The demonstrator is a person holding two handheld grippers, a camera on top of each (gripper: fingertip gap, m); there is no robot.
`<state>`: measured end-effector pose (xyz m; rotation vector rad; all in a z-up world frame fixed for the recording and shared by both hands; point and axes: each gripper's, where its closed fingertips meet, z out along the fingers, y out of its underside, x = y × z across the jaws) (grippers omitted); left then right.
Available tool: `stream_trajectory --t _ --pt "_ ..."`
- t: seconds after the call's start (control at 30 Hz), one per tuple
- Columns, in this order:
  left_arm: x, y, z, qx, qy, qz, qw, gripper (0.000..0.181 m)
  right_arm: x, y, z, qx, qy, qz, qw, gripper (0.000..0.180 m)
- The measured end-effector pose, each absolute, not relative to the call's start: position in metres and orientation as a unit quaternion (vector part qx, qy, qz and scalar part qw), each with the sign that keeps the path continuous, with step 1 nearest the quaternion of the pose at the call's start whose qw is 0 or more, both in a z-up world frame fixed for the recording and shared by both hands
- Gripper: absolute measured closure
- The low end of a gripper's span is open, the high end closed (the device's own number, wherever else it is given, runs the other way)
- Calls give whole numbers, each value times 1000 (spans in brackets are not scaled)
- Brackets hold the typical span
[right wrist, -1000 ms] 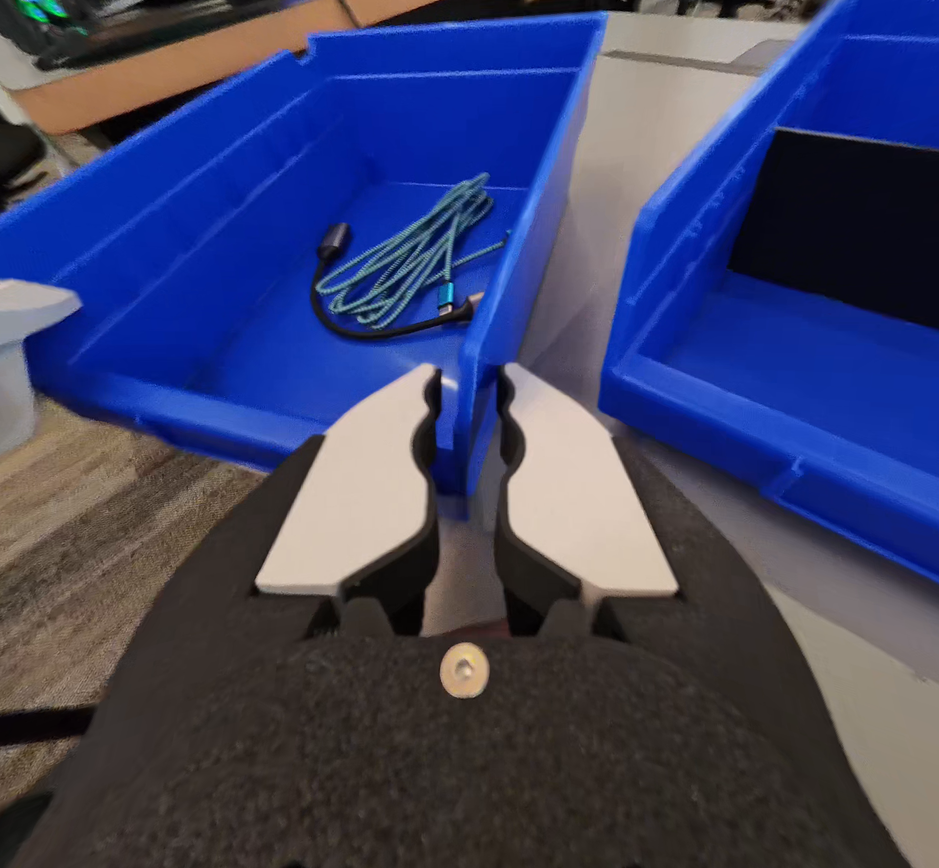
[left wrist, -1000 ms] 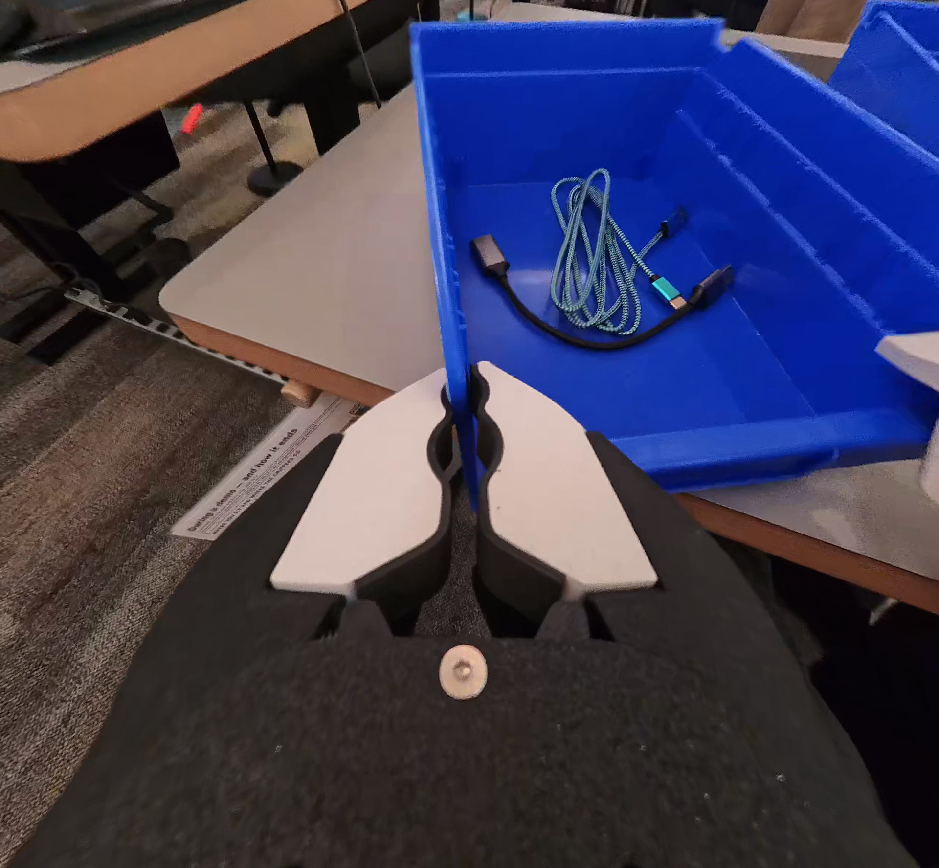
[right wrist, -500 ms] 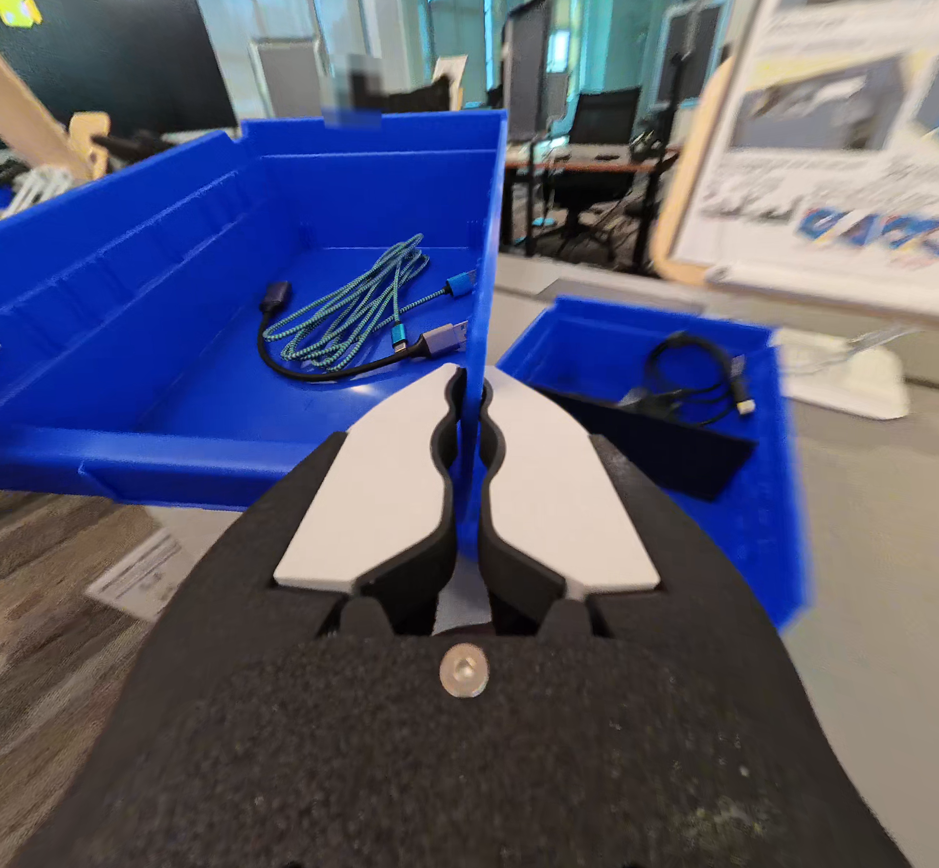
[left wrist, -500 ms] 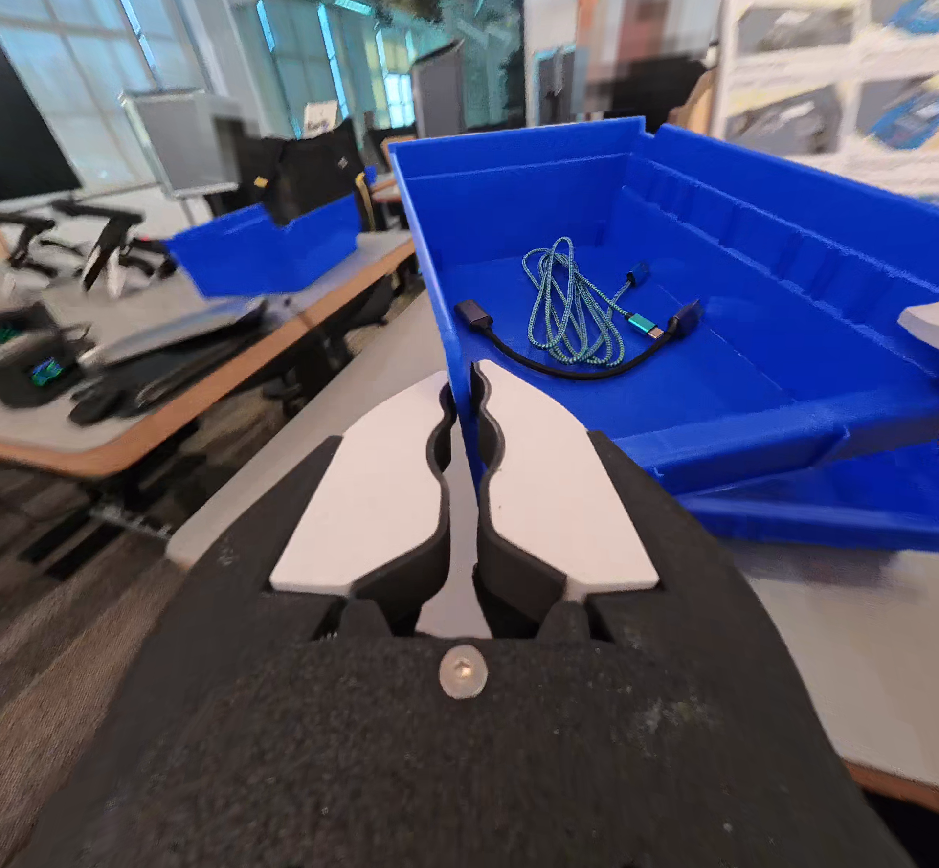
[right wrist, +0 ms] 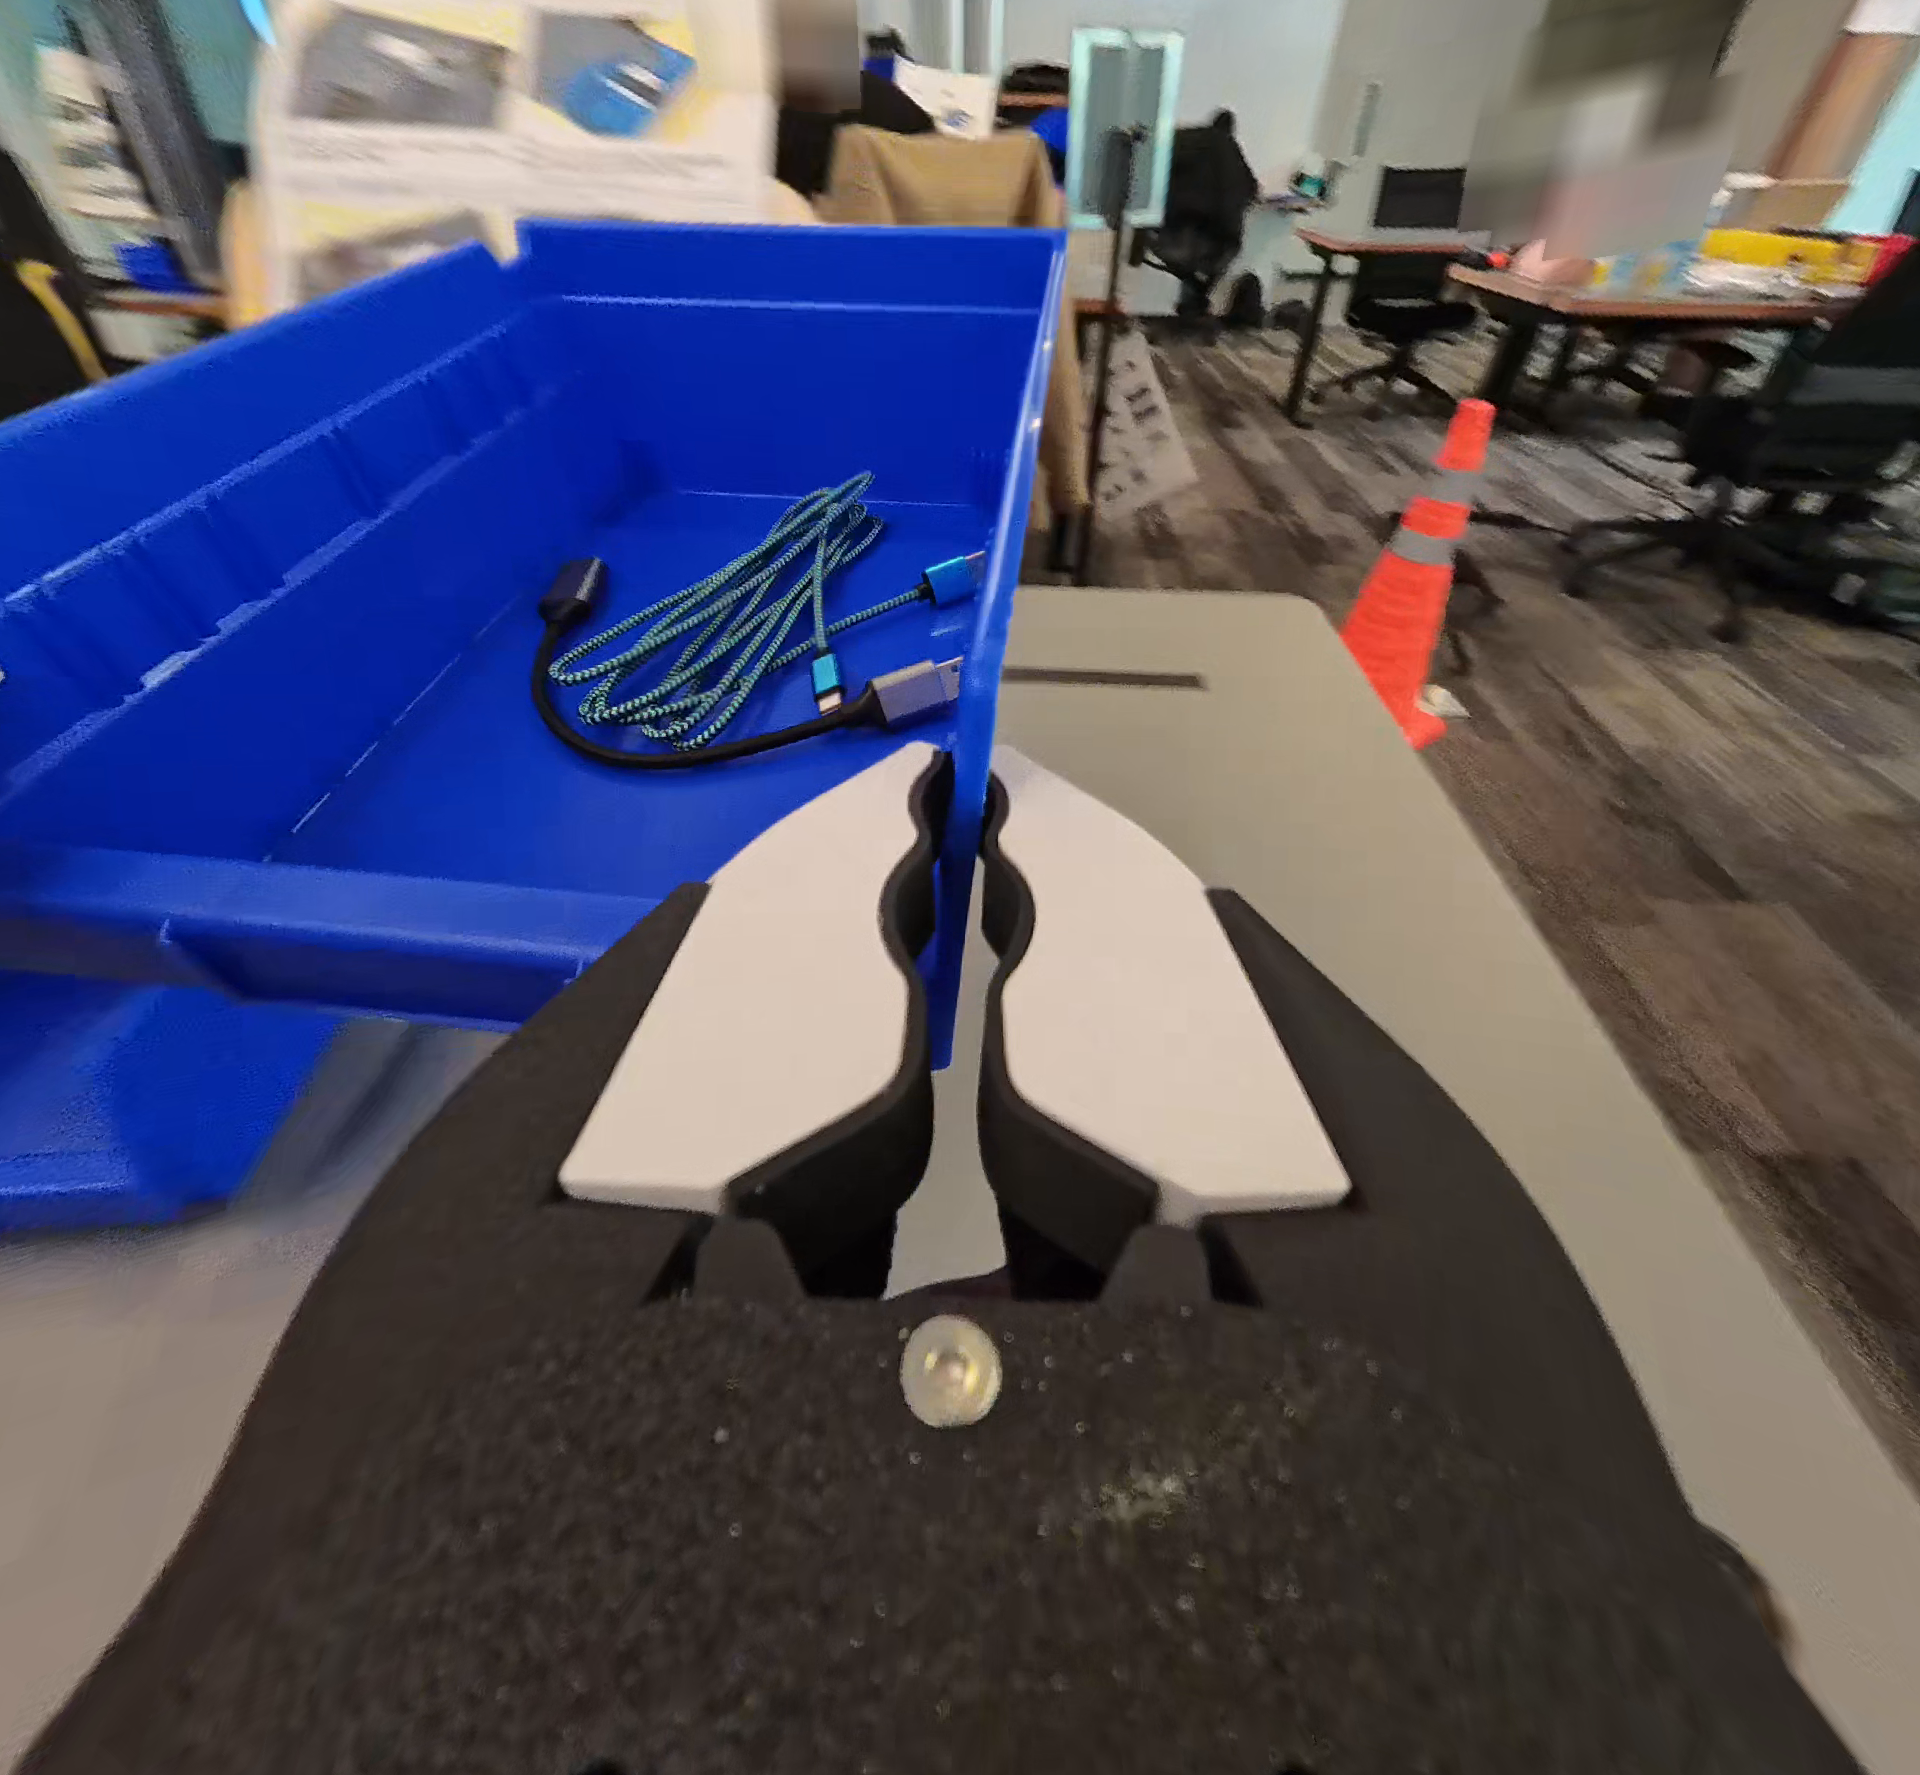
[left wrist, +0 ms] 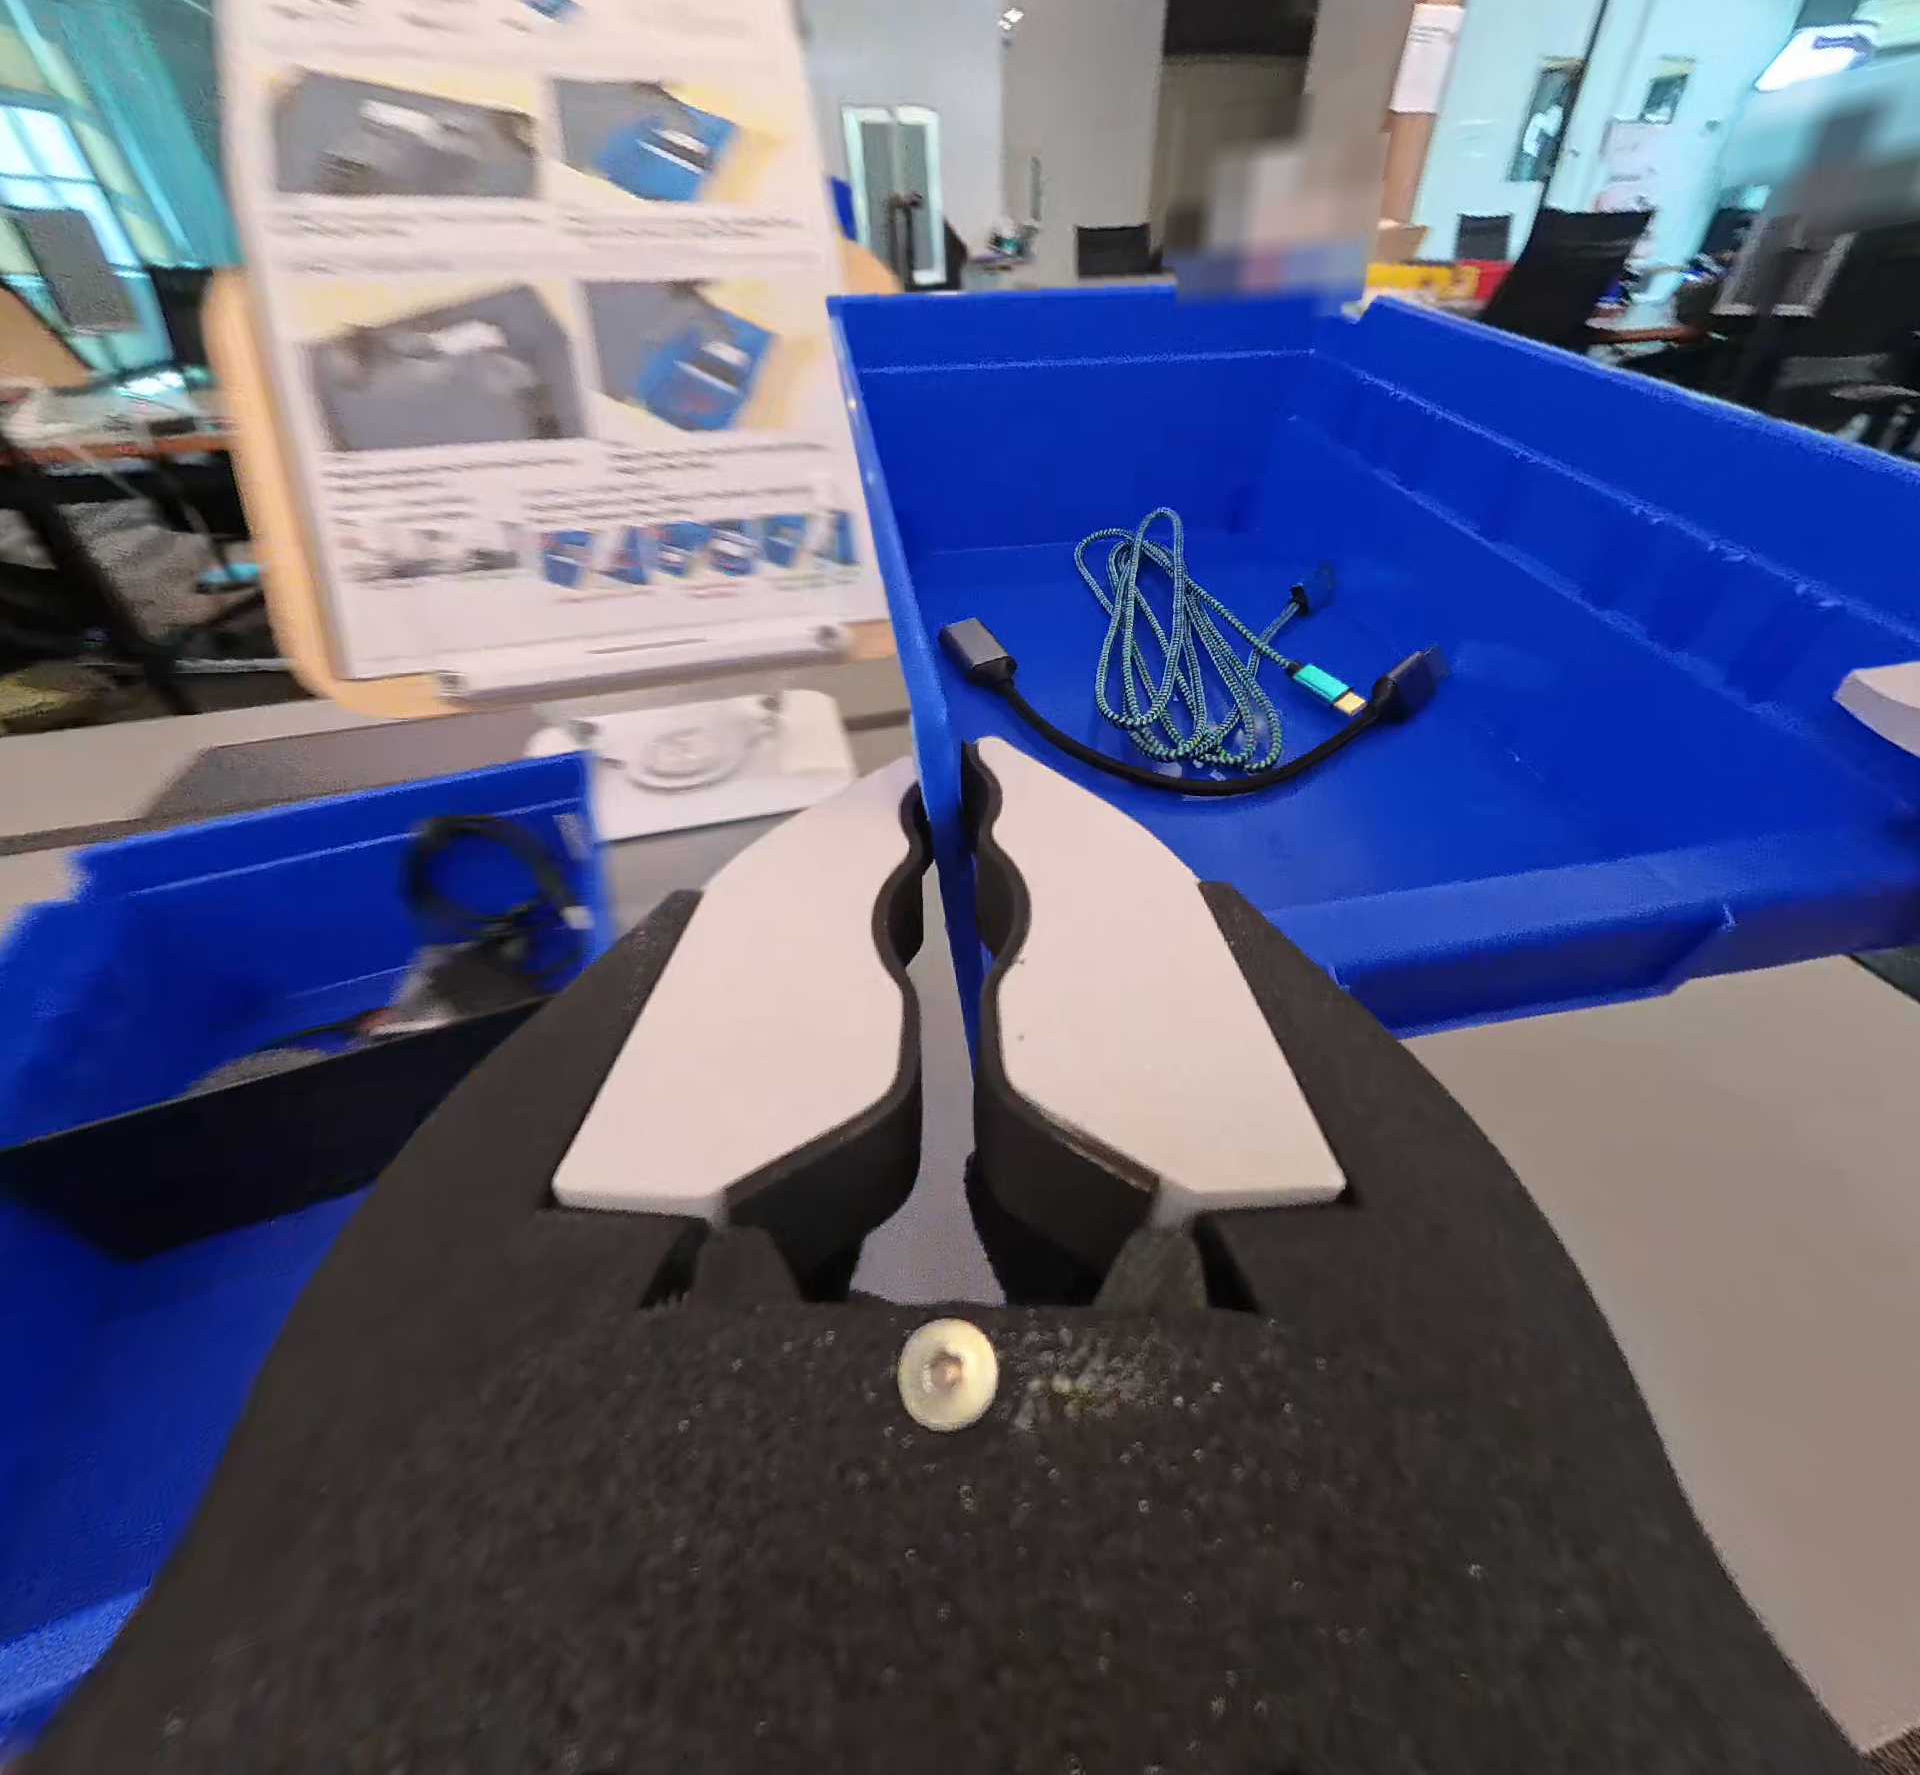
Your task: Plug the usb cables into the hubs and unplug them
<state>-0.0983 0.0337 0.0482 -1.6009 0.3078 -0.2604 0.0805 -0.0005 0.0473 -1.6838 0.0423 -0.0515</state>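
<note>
Blue bin clamped by its side walls in left gripper and right gripper, raised above grey bench, braided cable and black cable lain inside, open-plan office behind, orange cone stood on wood-pattern floor.

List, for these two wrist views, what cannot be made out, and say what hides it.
- Left view: contents of the lower bin, smeared by motion blur.
- Left view: the other gripper, cut off by the right edge.
- Both views: underside of the held blue bin, hidden by its own walls.
- Right view: sheet on the stand, blurred.
</note>
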Motion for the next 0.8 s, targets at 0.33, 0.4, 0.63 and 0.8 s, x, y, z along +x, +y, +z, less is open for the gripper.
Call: stream_trajectory --t 0.33,0.4,0.63,0.8 --pt "46 48 -55 -753 196 -134 614 176 227 5 -64 -806 65 -18 588 177" --pt "58 46 -73 -754 210 -128 609 175 241 8 -81 -811 68 -10 581 177" --pt "82 30 -126 -776 266 -133 557 130 258 8 -134 -845 70 -16 531 177" --pt "37 12 -87 -750 285 -150 578 121 268 -4 -116 -828 94 -51 551 157"
